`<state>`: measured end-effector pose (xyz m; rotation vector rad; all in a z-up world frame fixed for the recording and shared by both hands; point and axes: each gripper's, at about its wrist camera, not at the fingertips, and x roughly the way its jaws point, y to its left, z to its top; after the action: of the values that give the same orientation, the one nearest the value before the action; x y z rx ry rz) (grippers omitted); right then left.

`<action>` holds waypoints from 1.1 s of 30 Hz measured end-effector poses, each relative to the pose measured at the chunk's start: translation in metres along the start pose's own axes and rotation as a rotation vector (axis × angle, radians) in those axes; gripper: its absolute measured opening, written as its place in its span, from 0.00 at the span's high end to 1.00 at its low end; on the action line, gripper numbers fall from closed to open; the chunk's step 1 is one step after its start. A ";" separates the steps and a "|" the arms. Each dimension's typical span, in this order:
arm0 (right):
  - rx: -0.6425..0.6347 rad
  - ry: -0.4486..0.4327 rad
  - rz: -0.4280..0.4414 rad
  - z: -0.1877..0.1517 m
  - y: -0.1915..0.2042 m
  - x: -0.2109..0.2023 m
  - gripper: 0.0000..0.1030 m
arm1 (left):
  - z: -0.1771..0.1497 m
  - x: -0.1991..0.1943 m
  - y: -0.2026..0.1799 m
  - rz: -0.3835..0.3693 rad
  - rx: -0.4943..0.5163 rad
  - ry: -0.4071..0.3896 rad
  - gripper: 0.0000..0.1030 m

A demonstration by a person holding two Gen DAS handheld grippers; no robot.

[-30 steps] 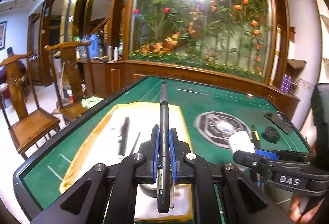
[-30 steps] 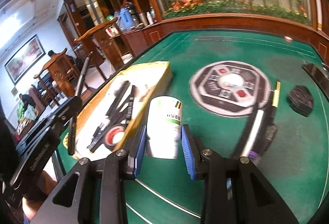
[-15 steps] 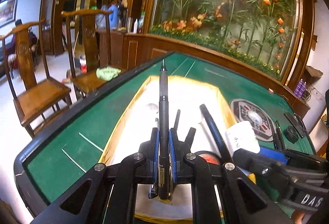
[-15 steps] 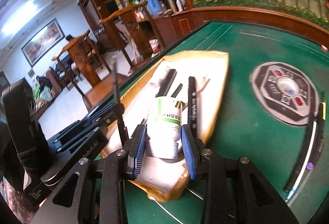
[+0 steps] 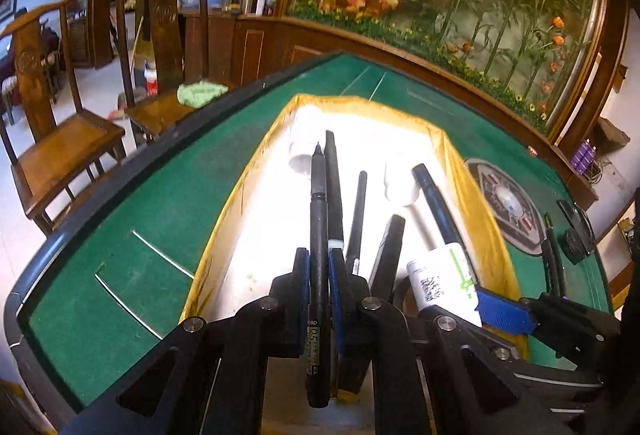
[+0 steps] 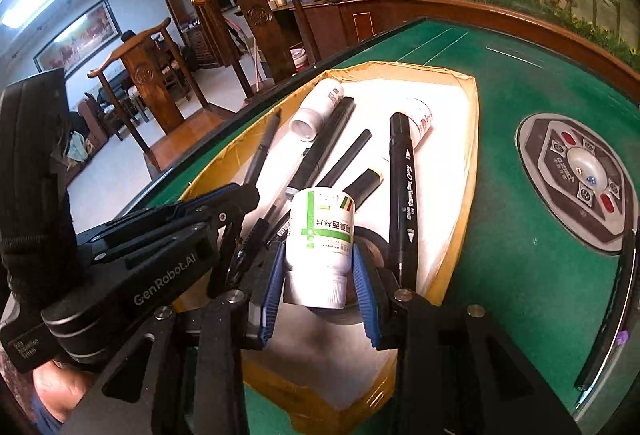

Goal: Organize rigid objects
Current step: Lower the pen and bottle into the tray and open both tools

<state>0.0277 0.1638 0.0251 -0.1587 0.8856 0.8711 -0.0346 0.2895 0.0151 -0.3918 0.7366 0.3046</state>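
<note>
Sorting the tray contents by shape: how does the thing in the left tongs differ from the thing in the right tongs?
The left tongs hold a thin black pen; the right tongs hold a squat white pill bottle. The pen's tongs are nearly shut; the bottle's sit wider. Both hang over the tray.

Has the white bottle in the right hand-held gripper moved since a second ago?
Yes. The white bottle, then over bare green felt beside the tray, now hangs over the tray's white inside, above the pens.
</note>
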 end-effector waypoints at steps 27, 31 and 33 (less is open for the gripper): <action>-0.032 0.033 0.149 -0.007 0.006 -0.005 0.61 | 0.003 -0.029 0.003 0.078 0.003 -0.096 0.65; 0.005 0.035 0.247 -0.010 0.001 -0.012 0.57 | 0.004 -0.037 0.002 0.083 0.000 -0.116 0.65; 0.027 0.030 0.283 -0.011 -0.001 -0.015 0.57 | 0.005 -0.039 0.001 0.083 0.003 -0.119 0.65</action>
<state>0.0169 0.1493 0.0284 -0.0227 0.9611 1.1212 -0.0599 0.2871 0.0454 -0.3377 0.6378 0.4009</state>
